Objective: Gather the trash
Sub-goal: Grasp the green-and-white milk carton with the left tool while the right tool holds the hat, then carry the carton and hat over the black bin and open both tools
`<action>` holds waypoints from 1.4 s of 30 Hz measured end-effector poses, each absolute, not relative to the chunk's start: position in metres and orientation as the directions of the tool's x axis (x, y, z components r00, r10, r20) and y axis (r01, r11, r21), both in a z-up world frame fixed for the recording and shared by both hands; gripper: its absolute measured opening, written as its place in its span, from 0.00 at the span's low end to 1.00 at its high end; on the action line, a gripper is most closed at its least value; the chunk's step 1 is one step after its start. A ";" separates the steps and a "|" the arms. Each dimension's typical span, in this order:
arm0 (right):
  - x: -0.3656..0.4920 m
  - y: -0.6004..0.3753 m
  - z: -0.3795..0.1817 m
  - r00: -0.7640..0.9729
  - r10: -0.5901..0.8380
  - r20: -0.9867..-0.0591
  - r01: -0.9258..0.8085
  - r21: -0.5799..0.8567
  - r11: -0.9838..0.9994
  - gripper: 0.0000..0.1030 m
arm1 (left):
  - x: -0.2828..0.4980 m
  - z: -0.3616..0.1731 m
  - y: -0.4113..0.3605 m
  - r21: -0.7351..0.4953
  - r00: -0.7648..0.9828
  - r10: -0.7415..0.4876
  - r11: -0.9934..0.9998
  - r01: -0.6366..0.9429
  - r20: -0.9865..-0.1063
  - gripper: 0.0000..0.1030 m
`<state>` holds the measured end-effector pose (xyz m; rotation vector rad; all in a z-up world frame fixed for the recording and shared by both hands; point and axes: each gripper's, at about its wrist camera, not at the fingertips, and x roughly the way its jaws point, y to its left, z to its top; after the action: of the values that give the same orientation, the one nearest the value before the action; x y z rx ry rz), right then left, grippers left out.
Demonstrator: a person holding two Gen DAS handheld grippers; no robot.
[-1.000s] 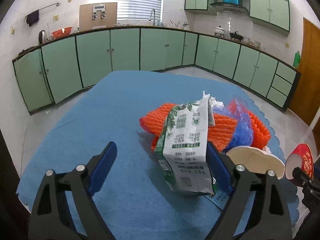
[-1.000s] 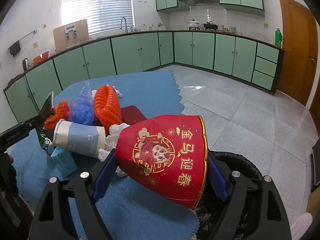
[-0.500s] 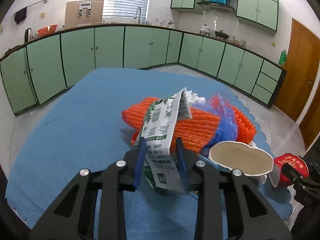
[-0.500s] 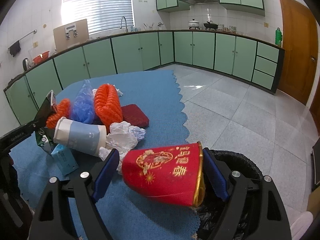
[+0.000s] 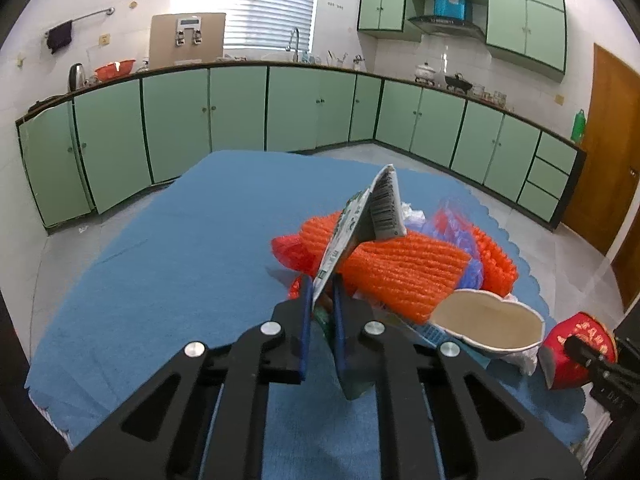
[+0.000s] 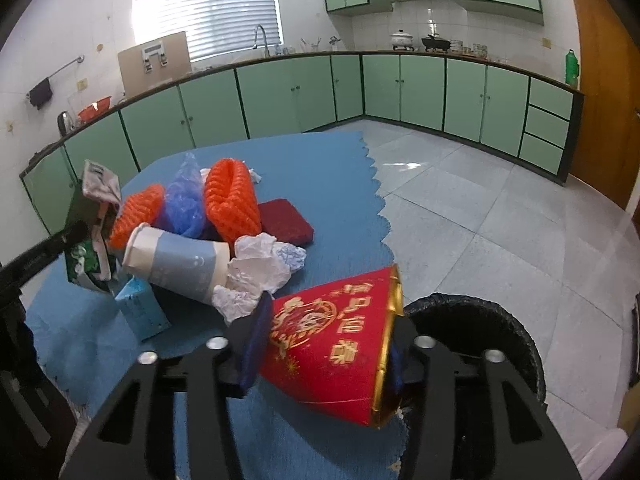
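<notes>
Since a second ago my left tool (image 5: 320, 300) has clamped flat on the green-and-white milk carton (image 5: 362, 224), and my right tool (image 6: 324, 344) on the red gold-rimmed paper cup (image 6: 336, 344), near the black-lined bin (image 6: 480, 336). I should carry the cup fully over the bin mouth before letting go.

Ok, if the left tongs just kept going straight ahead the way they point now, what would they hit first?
Shut on the green and white carton, the left tongs would most likely push into the orange foam netting just beyond the fingertips, though depth is hard to judge here.
</notes>
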<state>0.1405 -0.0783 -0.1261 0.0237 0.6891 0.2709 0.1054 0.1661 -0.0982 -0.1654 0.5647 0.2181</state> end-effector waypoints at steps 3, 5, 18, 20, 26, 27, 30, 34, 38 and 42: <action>0.138 -0.076 -0.128 0.738 0.243 -0.629 -0.234 0.098 0.967 0.79 | 0.100 -0.092 0.163 -0.096 0.837 0.156 0.966 -0.240 -0.525 0.09; 0.138 -0.073 -0.132 0.731 0.228 -0.644 -0.239 0.071 0.968 0.81 | 0.098 -0.089 0.159 -0.094 0.842 0.149 0.969 -0.229 -0.518 0.09; 0.144 -0.077 -0.151 0.692 0.146 -0.706 -0.195 0.012 0.981 0.84 | 0.087 -0.067 0.134 -0.130 0.878 0.056 0.982 -0.133 -0.476 0.09; 0.145 -0.080 -0.152 0.689 0.154 -0.709 -0.194 0.025 0.981 0.80 | 0.086 -0.065 0.131 -0.133 0.880 0.044 0.984 -0.121 -0.472 0.09; 0.143 -0.085 -0.145 0.700 0.201 -0.685 -0.212 0.069 0.975 0.79 | 0.085 -0.062 0.122 -0.132 0.885 0.018 0.987 -0.090 -0.466 0.09; 0.142 -0.086 -0.142 0.706 0.205 -0.678 -0.214 0.072 0.974 0.79 | 0.085 -0.061 0.120 -0.134 0.886 0.013 0.987 -0.084 -0.464 0.09; 0.140 -0.089 -0.133 0.724 0.211 -0.657 -0.216 0.075 0.973 0.79 | 0.086 -0.056 0.116 -0.131 0.890 -0.006 0.989 -0.061 -0.456 0.09; 0.137 -0.099 -0.114 0.751 0.213 -0.625 -0.205 0.086 0.975 0.79 | 0.090 -0.049 0.100 -0.132 0.897 -0.047 0.991 -0.013 -0.440 0.09; 0.134 -0.119 -0.090 0.787 0.197 -0.585 -0.173 0.097 0.980 0.79 | 0.098 -0.041 0.077 -0.133 0.899 -0.106 0.990 0.054 -0.426 0.09; 0.133 -0.142 -0.074 0.811 0.163 -0.562 -0.132 0.096 0.987 0.79 | 0.109 -0.040 0.045 -0.124 0.890 -0.171 0.984 0.130 -0.424 0.09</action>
<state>0.1326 -0.1424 -0.0739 0.0529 0.6046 0.1577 0.1091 0.0450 -0.0400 -0.0929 0.4479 -0.1566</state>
